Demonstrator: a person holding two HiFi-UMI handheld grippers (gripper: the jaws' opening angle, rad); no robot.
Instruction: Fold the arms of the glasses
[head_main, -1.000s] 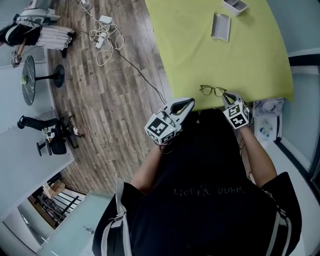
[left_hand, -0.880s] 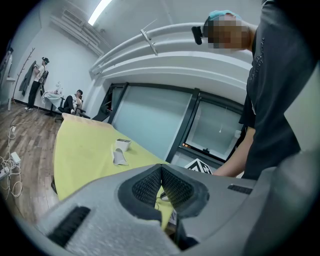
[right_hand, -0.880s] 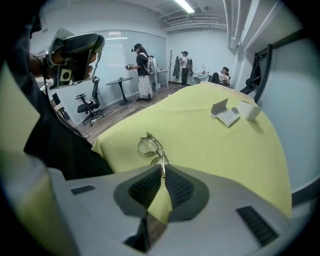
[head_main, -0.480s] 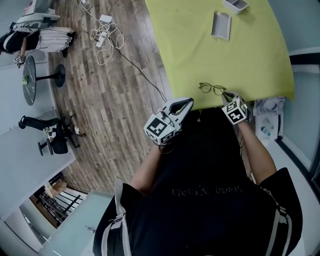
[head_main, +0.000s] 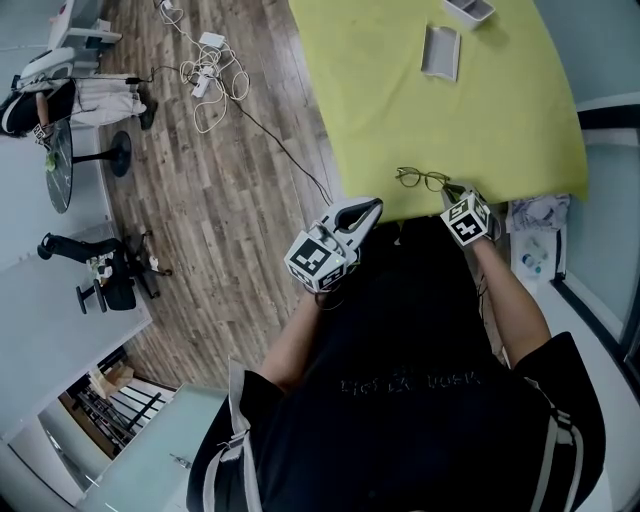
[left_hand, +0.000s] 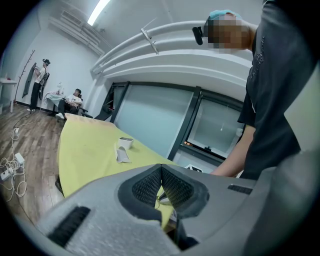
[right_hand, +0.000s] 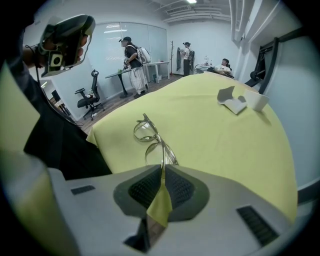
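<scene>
Right gripper view: my right gripper (right_hand: 162, 186) pinches the glasses (right_hand: 149, 136) by a temple running ahead; yellow table (right_hand: 225, 145) edge close left; left gripper (left_hand: 161, 186) pressed together.

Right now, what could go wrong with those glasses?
The right gripper is shut on one thin arm of the glasses; a hard twist may bend it. The glasses lie near the table edge, so a tug might drag them off. The left gripper hangs off the table, steadying nothing.
</scene>
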